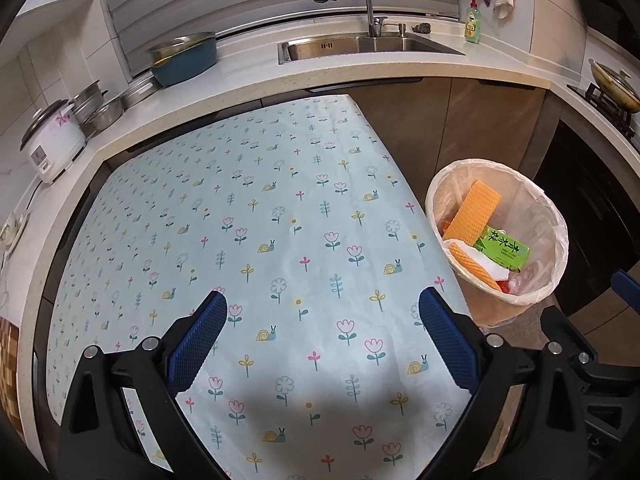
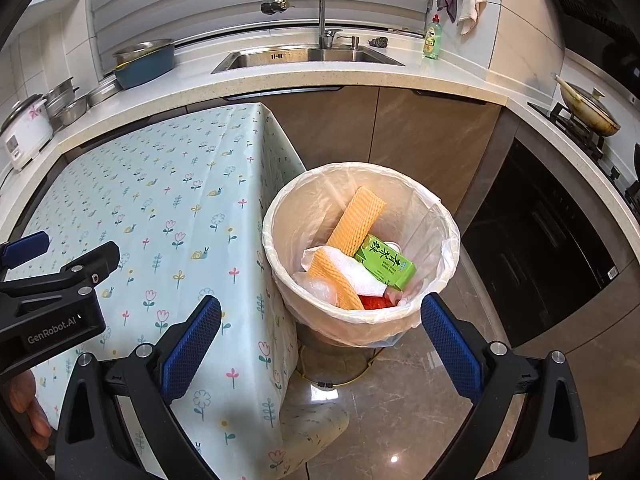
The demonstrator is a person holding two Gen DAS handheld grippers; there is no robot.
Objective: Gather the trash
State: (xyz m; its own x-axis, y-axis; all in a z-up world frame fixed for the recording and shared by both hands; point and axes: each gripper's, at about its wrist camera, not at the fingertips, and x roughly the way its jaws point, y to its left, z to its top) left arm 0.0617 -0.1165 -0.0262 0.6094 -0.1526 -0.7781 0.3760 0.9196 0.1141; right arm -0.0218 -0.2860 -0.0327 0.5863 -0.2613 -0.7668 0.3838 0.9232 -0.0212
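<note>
A bin lined with a pale plastic bag [image 2: 436,264] [image 1: 548,240] stands on the floor at the table's right edge. Inside lie an orange foam net [image 2: 356,220] [image 1: 472,212], a green drink carton [image 2: 386,262] [image 1: 504,250], white tissue [image 2: 356,272], a second orange net [image 2: 338,280] and something red [image 2: 374,302]. My right gripper [image 2: 320,310] hangs open just in front of the bin, nothing between its blue pads [image 2: 452,340]. My left gripper [image 1: 322,308] is open over the flowered tablecloth [image 1: 260,220], empty. In the right wrist view the left gripper shows at the left edge [image 2: 60,272].
A stone counter curves behind the table with a sink [image 2: 308,56], tap, blue-and-steel basin [image 2: 144,62], pots and a rice cooker [image 1: 52,144]. A green soap bottle [image 2: 432,38] and cloths are at the back right. A wok [image 2: 588,108] sits on the hob; a dark oven is below.
</note>
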